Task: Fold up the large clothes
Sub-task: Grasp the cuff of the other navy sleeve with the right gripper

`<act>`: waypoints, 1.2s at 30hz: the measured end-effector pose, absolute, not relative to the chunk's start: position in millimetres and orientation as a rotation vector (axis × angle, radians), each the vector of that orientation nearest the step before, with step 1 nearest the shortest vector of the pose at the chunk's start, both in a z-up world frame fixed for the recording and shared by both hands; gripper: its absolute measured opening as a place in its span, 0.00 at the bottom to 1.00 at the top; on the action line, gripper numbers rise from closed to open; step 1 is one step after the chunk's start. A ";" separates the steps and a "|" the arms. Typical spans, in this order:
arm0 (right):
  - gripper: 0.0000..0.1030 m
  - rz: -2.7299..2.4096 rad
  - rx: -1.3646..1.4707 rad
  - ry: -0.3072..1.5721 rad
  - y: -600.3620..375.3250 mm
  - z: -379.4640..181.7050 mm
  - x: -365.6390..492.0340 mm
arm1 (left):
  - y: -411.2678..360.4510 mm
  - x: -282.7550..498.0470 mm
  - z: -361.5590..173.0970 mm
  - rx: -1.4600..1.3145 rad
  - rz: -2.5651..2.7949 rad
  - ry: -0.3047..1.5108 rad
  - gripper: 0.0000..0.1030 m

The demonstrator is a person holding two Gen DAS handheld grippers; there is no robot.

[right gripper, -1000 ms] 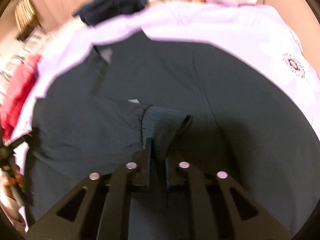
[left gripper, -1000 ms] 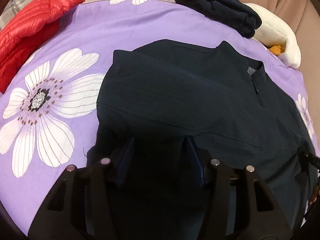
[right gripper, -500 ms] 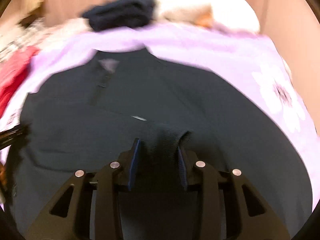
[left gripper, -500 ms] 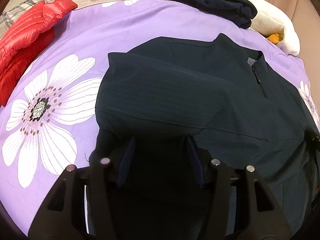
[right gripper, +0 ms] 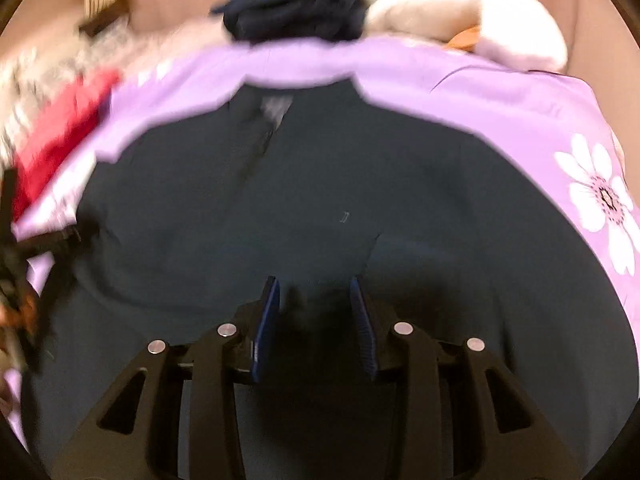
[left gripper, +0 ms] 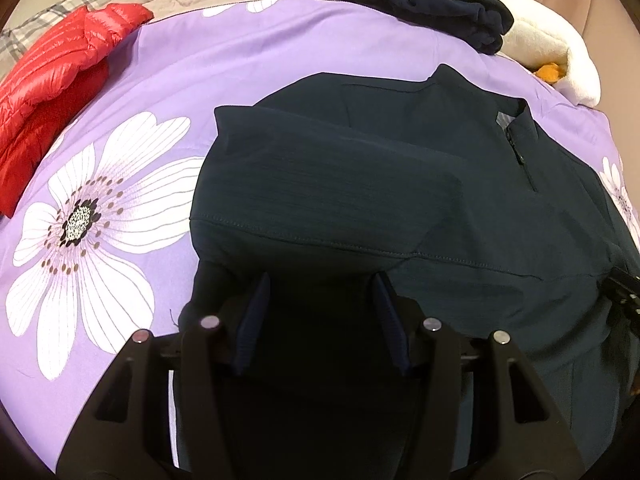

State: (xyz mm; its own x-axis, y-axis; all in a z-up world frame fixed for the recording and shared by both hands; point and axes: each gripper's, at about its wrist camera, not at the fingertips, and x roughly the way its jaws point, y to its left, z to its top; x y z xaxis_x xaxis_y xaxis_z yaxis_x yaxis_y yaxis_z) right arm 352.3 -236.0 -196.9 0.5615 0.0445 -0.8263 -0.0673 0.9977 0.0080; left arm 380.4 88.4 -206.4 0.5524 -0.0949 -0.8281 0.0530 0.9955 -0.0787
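I had the dark jacket [left gripper: 360, 184] lying on the bed [left gripper: 248, 64] with one side folded in. Both the left gripper [left gripper: 318, 320] and the right gripper [right gripper: 315, 320] had their fingers spread, holding nothing; I judged further folds remained.

Ahead of the claw lies a dark navy jacket [left gripper: 360, 184] with a grey inner collar patch. Left of it, the bedsheet [left gripper: 248, 64] is purple with large white flowers (dark speckled centres). Far left sits a bright red puffer jacket [left gripper: 52, 80]; beyond, a navy folded garment [left gripper: 424, 4] and a cream blanket [left gripper: 548, 48].
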 end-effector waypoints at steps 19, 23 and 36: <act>0.71 0.010 0.406 0.863 -318.2 -146.8 193.9 | 120.2 234.7 -141.9 -0.213 -0.139 0.898 0.98; 0.77 0.035 0.564 0.863 -332.1 -153.9 140.3 | 112.5 180.3 -145.8 -0.272 -0.198 0.950 0.98; 0.89 -0.229 0.939 0.710 -438.2 -171.7 -31.4 | 65.3 102.0 -145.6 -0.473 -0.394 1.001 0.98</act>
